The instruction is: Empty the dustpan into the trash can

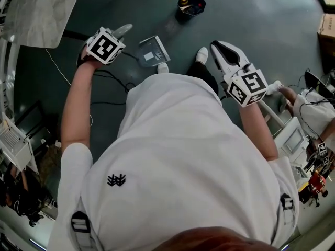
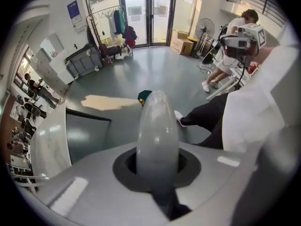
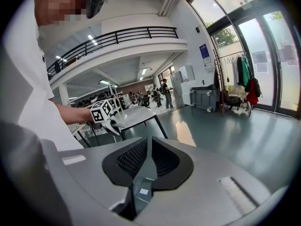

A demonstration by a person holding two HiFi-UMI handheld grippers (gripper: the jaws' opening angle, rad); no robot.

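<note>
The grey dustpan [image 1: 152,51] lies on the dark floor just ahead of the person's left shoe. The black trash can [image 1: 191,3] stands further ahead, with yellow and red things inside; its top [image 2: 145,96] peeks out behind the left jaws. My left gripper [image 1: 124,31] hovers left of the dustpan, shut, with nothing seen between its jaws. My right gripper [image 1: 222,54] is held right of the shoes, its ribbed pads [image 3: 134,157] closed together and empty. The dustpan is out of sight in both gripper views.
A marble-topped table [image 1: 36,9] fills the upper left. Cables [image 1: 107,80] trail on the floor under the left arm. Another person [image 1: 311,106] sits by a desk at the right, near a cardboard box [image 1: 327,27].
</note>
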